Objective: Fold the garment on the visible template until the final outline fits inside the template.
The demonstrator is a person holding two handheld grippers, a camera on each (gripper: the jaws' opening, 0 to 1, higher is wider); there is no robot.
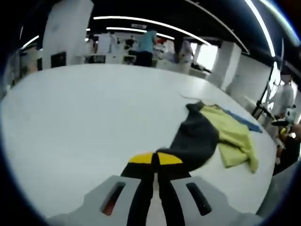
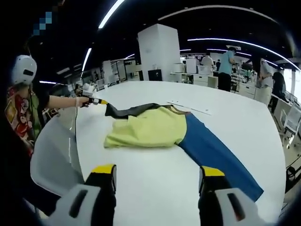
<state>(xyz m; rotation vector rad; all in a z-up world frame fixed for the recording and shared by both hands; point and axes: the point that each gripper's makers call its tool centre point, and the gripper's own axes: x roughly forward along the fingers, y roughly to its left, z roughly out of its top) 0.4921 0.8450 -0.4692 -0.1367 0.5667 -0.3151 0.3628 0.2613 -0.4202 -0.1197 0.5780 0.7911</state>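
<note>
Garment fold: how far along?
Early. Done: little; the garment lies rumpled on the white table, yellow part bunched, blue part stretched out long. In hand: the left gripper is shut on the garment's dark end, lifting it. The right gripper is open, holding nothing. Left: the folding itself; no template outline is discernible.

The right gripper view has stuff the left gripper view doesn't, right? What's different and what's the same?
Right gripper view alone: the person reaching out, the left hand-held gripper from outside pinching the garment's dark corner, and the right hand-held gripper wide open.

Left gripper view alone: the left hand-held gripper's jaws closed on dark cloth, seen close up.

Both: the white table, the garment with dark, yellow and blue parts, and the office behind.
</note>
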